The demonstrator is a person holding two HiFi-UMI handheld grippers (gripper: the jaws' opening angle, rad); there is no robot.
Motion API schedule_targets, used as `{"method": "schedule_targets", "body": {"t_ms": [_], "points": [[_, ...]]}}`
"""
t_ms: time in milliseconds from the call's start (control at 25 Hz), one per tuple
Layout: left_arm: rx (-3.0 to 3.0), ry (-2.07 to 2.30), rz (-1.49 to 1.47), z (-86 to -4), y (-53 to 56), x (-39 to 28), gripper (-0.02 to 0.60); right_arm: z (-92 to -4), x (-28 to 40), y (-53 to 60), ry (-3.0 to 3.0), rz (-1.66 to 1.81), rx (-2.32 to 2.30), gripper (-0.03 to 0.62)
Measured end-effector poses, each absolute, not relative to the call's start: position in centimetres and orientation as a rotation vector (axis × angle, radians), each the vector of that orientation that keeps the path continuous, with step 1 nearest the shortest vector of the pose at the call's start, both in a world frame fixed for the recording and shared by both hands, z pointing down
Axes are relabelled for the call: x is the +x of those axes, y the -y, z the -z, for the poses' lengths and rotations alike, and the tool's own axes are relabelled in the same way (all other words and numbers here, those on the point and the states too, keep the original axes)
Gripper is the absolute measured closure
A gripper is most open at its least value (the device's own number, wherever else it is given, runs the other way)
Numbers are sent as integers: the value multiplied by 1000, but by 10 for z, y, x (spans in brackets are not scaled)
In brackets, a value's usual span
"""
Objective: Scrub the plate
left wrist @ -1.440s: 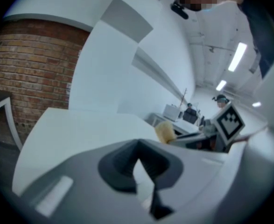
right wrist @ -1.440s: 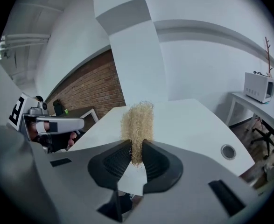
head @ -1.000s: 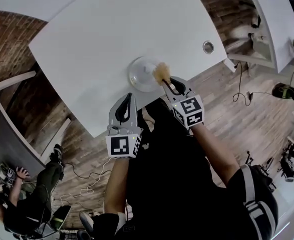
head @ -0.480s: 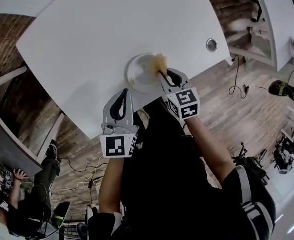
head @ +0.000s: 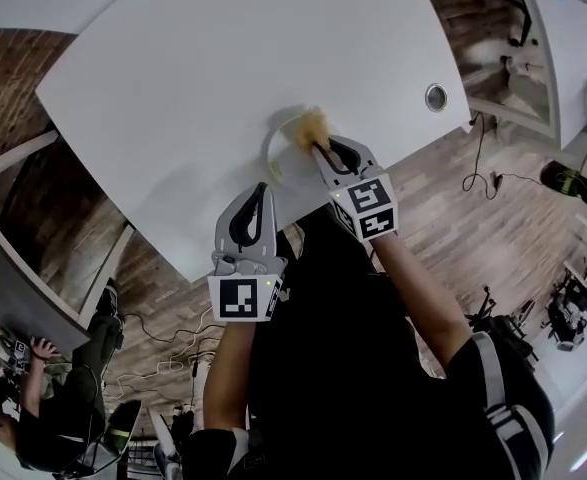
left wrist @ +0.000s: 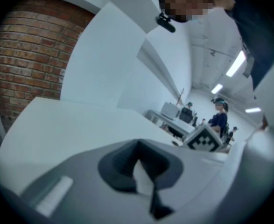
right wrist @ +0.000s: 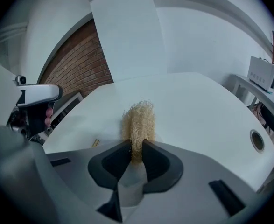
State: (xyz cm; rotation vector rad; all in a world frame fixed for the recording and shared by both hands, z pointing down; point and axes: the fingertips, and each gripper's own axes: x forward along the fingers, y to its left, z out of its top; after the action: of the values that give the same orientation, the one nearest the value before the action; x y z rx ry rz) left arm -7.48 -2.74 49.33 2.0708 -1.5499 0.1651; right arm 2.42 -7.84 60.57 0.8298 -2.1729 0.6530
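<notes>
A white plate lies on the white table close to its front edge. My right gripper is shut on a tan fibrous scrubber, which rests on the far right part of the plate. In the right gripper view the scrubber sticks up from between the jaws of the right gripper; the plate is hidden under the gripper body. My left gripper hovers at the table's front edge, left of the plate, shut and empty. The left gripper looks out over bare tabletop.
A round metal grommet sits in the table to the right of the plate, and the grommet also shows in the right gripper view. Wood floor with cables lies beyond the edge. A person sits at lower left. Another desk stands far right.
The right gripper has dragged the scrubber from the plate's right rim toward its far side. The left gripper has stayed shut near the table edge.
</notes>
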Motion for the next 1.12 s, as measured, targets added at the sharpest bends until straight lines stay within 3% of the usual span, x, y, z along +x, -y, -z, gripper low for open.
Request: {"method": "schedule_targets", "body": {"t_ms": [1120], "points": [[1998,1617,-129,-495,20,-98,578,-602,-35,20,2235,-517,499,531]]}}
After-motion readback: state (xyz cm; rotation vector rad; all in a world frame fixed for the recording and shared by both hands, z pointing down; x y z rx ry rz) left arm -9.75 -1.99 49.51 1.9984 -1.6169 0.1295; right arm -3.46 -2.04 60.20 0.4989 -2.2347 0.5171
